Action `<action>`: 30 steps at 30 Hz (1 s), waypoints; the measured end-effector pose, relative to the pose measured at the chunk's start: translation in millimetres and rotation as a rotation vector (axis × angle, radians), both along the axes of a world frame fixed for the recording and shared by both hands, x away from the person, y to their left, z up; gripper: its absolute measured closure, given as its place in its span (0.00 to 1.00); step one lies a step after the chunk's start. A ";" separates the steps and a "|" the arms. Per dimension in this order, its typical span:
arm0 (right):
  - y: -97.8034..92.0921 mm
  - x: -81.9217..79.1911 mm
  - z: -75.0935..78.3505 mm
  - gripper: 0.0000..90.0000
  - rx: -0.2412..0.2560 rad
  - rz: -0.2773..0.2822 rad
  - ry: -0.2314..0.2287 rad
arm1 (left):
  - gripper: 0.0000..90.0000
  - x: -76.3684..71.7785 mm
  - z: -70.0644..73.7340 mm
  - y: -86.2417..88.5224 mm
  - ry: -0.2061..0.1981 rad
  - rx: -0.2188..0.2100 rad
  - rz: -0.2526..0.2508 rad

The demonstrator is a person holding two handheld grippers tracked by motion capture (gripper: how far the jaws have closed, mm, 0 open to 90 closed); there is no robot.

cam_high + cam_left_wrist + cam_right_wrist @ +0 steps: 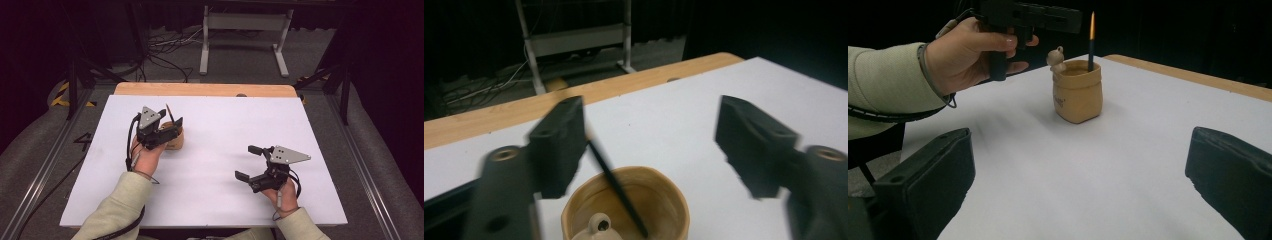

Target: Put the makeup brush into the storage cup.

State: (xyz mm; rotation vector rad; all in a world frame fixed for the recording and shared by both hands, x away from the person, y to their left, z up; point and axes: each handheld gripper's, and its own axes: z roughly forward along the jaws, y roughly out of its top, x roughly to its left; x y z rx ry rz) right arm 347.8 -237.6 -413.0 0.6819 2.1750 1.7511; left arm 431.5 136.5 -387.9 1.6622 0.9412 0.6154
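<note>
High view is showing my left gripper (167, 121) hovering over the pot (174, 139), jaws wide apart, gripping nothing. Left gripper view is looking into the pot, where a pencil (616, 187) is leaning. Right gripper view is showing the pot's side; my right gripper (249, 162) is hanging open, empty, well apart.
</note>
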 end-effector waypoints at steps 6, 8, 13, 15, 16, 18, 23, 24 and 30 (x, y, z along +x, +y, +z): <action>-1.7 2.5 2.4 0.00 0.004 -0.001 -0.007 | 0.12 -4.1 4.2 4.5 -0.005 -0.011 -0.024; -3.0 3.2 2.9 0.00 0.007 -0.003 -0.007 | 0.11 -8.0 7.5 8.2 -0.007 -0.031 -0.035; -9.5 4.3 5.7 0.00 0.010 -0.020 -0.012 | 0.06 -15.9 11.3 16.6 -0.014 -0.021 -0.097; -12.4 4.9 6.7 0.00 0.014 -0.026 -0.013 | 0.05 -20.0 11.7 21.0 -0.021 -0.031 -0.119; -14.2 5.1 7.3 0.00 0.014 -0.030 -0.014 | 0.04 -22.8 11.8 23.9 -0.015 -0.036 -0.133; -17.4 5.3 8.5 0.00 0.011 -0.039 -0.020 | 0.03 -26.7 11.3 28.3 -0.016 -0.043 -0.145; -26.7 7.0 10.5 0.00 -0.002 -0.053 -0.028 | 0.03 -40.1 9.2 40.2 -0.024 -0.060 -0.177; -28.0 7.2 10.6 0.00 -0.002 -0.054 -0.027 | 0.03 -42.7 8.8 42.6 -0.025 -0.061 -0.184; -35.3 6.9 11.8 0.00 -0.005 -0.060 -0.023 | 0.02 -56.5 6.1 53.9 -0.021 -0.089 -0.220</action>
